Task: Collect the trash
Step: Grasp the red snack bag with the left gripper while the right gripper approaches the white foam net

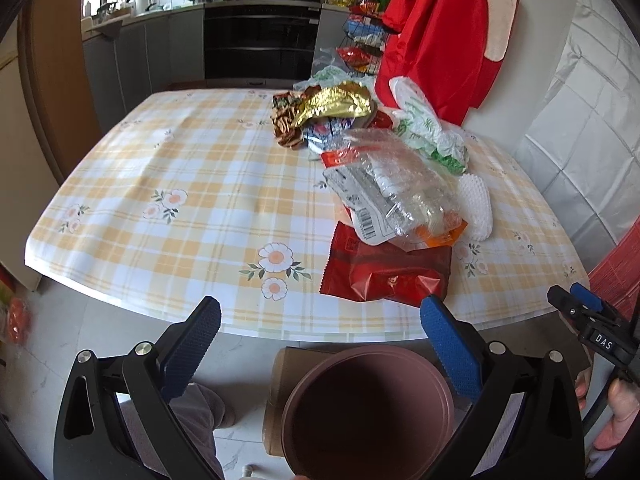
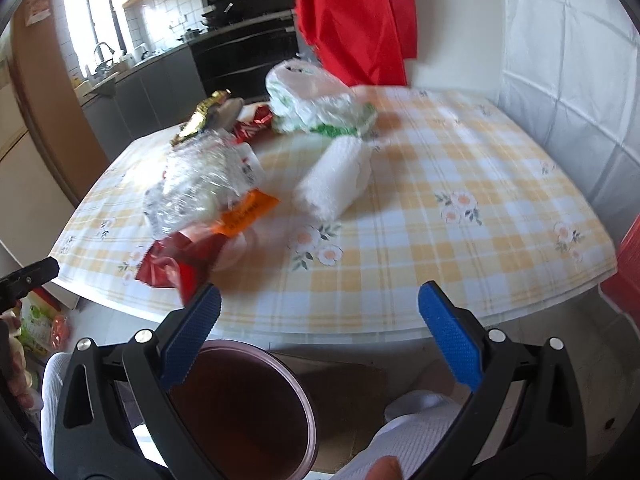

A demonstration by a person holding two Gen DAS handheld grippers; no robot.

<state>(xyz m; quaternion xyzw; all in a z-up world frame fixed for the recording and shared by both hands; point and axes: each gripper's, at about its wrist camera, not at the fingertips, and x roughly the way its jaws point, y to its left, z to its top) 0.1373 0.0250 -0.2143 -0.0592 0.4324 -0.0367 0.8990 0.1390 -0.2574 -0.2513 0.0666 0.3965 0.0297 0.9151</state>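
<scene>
Trash lies on a checked table [image 1: 160,184]: a red wrapper [image 1: 384,272] at the near edge, a clear plastic bag [image 1: 396,188] over it, a white foam net [image 1: 476,208], a green-white bag [image 1: 428,132] and a gold foil wrapper [image 1: 336,106]. A brown bin [image 1: 368,412] stands on the floor below the edge. My left gripper [image 1: 320,316] is open and empty above the bin. My right gripper [image 2: 320,304] is open and empty before the table [image 2: 460,160]; the red wrapper [image 2: 176,260], clear bag [image 2: 200,188], foam net [image 2: 332,180] and bin [image 2: 248,412] show there. The right gripper also shows in the left wrist view [image 1: 576,300].
A red cloth [image 1: 440,32] hangs at the table's far side. A padded white wall [image 2: 568,60] is on the right. A wire rack with goods [image 1: 360,40] and kitchen counters stand behind. Cardboard [image 1: 280,392] lies under the bin. A red object [image 2: 624,276] is at right.
</scene>
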